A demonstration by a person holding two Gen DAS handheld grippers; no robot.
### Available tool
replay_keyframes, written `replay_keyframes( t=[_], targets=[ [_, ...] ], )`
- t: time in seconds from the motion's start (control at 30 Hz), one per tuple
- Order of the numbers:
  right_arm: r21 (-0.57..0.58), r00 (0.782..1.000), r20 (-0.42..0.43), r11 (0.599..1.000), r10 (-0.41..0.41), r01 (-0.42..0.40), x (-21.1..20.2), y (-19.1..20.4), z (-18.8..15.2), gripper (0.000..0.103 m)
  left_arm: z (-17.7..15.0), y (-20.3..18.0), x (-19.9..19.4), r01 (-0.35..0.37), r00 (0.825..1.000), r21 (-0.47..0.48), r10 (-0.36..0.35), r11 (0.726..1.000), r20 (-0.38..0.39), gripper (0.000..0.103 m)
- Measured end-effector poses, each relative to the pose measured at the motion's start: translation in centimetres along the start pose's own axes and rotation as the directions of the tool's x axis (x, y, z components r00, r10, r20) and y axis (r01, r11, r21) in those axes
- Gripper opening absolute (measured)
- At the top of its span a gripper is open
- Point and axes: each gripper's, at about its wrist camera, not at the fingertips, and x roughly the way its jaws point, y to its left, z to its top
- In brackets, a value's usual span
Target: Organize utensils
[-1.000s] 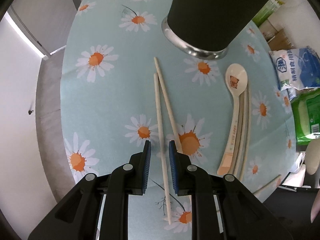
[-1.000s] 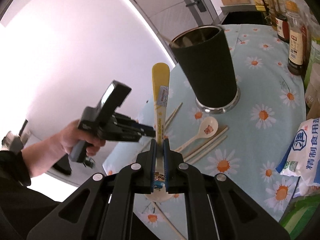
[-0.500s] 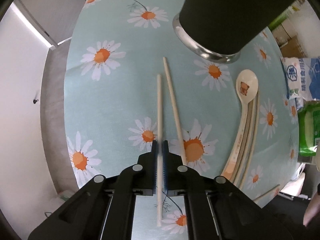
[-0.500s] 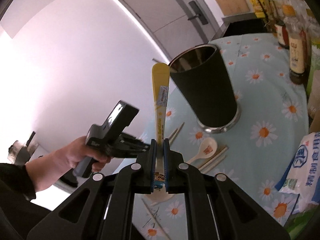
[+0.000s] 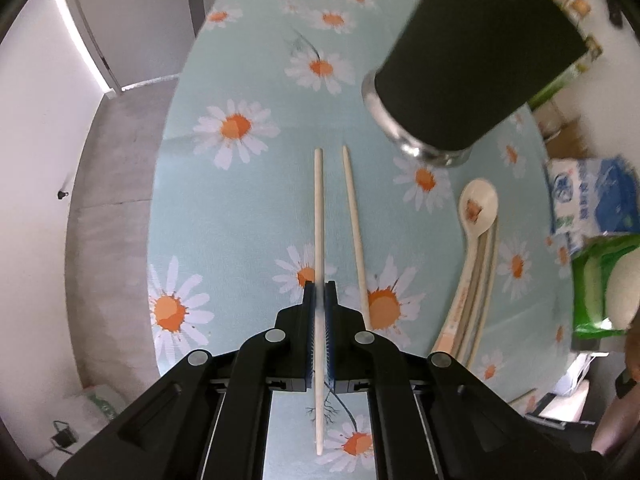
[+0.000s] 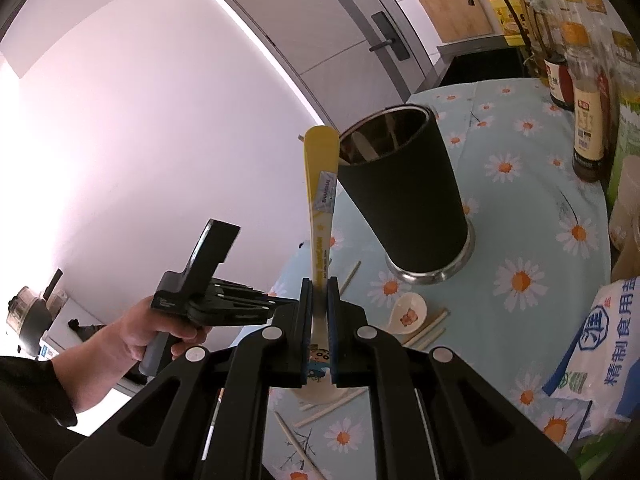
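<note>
The left gripper (image 5: 319, 292) has one chopstick (image 5: 319, 216) between its fingers, running straight ahead. A second chopstick (image 5: 354, 232) lies on the table (image 5: 224, 216) just right of it, apart. Ahead and to the right stands the holder (image 5: 472, 64). Further right lies a spoon (image 5: 472, 240) on more chopsticks, with bags (image 5: 588, 200) beyond it.

The right gripper (image 6: 319, 308) has a spoon (image 6: 320, 200) between its fingers, handle pointing ahead. The holder (image 6: 404, 200) stands ahead and right on the table (image 6: 532, 184), a utensil inside it. Another spoon (image 6: 408, 312) lies before the holder. Bottles (image 6: 588, 120) stand far right. The left gripper (image 6: 212, 300) is to the left.
</note>
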Motion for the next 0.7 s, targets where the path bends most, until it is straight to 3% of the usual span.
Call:
replay_keyframes(
  t=[0.13,0.37,0.57,0.7],
  targets=[
    [-0.023,1.000,0.016,1.000,-0.013,0.013,-0.1,0.4,0.9,0.008,0.1,-0.1,-2.4,0.049,0.996,-0.018,-0.047,0.999,0.076,0.003],
    [-0.055,0.996,0.083,0.998,0.009,-0.004,-0.6,1.0,2.7,0.008,1.2,-1.9,-7.7,0.102,0.970,0.027,-0.105,0.994,0.217,0.003],
    [-0.041,0.990,0.143,0.999,0.020,-0.014,-0.5,0.5,4.7,0.008,2.9,-4.3,-11.3,0.138,0.932,0.095,-0.162,0.986,0.323,0.003],
    [-0.026,0.981,0.191,0.999,0.033,-0.029,-0.2,0.1,6.0,0.008,3.9,-6.3,-13.8,0.157,0.894,0.144,-0.203,0.977,0.399,0.003]
  ],
)
